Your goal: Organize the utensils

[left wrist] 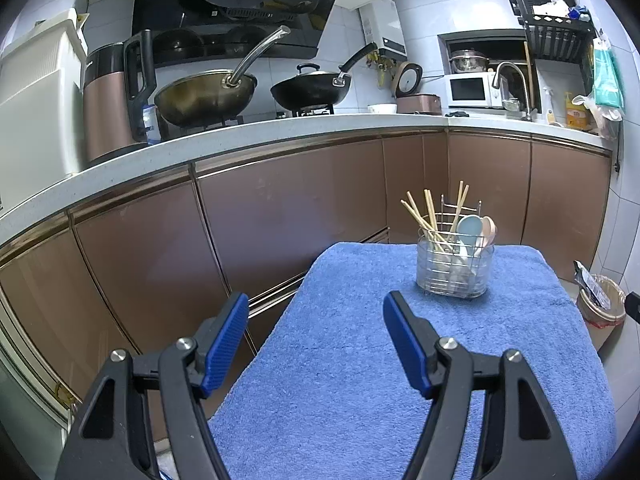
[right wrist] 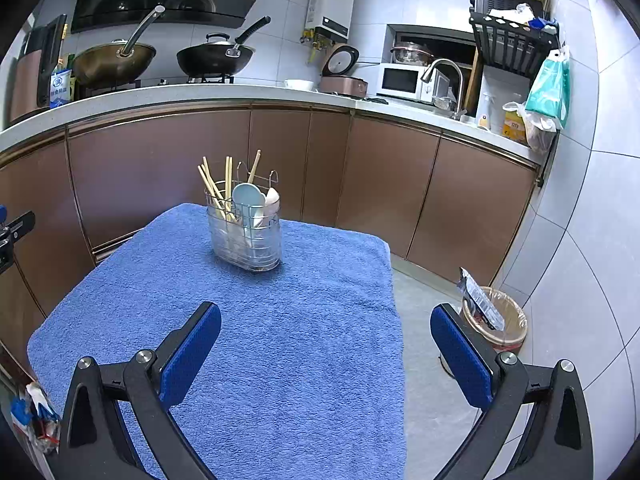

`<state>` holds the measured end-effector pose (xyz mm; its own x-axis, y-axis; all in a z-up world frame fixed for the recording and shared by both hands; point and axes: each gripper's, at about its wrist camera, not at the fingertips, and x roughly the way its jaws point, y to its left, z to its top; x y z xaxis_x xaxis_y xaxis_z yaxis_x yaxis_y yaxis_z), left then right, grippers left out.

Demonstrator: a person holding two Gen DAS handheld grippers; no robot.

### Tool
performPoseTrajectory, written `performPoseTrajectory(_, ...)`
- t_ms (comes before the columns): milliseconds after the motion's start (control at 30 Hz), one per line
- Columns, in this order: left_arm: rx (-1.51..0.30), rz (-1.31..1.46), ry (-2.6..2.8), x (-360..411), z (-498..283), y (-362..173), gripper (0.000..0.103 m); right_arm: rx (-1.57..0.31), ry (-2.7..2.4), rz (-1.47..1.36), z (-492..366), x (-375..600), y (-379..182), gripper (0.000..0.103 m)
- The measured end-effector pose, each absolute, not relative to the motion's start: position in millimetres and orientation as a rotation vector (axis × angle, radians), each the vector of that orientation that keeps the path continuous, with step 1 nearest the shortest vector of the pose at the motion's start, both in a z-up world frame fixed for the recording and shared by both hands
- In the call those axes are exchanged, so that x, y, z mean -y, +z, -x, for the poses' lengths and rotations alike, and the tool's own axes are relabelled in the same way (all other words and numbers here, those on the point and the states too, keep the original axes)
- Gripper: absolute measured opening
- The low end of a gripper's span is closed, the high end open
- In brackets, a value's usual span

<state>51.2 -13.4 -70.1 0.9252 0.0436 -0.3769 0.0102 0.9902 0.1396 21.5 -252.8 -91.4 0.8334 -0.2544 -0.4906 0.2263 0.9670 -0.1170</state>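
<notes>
Both grippers, left gripper (left wrist: pixel 316 332) and right gripper (right wrist: pixel 326 344), gape wide, empty, short of the holder (right wrist: pixel 244 232). Chopsticks (right wrist: pixel 214 190) look light, stiff, slippery; pinch mid-shaft above its rim

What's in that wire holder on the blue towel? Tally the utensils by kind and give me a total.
Chopsticks: 6, counted by the tips that show
Spoons: 2, a blue spoon and a pink spoon
Total: 8 utensils in the wire holder

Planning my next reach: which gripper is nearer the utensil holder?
Hard to call; perhaps left. The left gripper sits back-left of the utensil holder; the right gripper back-right.
</notes>
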Motion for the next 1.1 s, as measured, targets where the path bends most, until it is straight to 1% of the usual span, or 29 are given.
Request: performPoseTrajectory(1100, -0.388, -0.111, 0.015, 6.8, -48.5, -65.5, 0.068, -0.519, -0.24, 0.066, -20.2, 245.5, -86.0, 0.103)
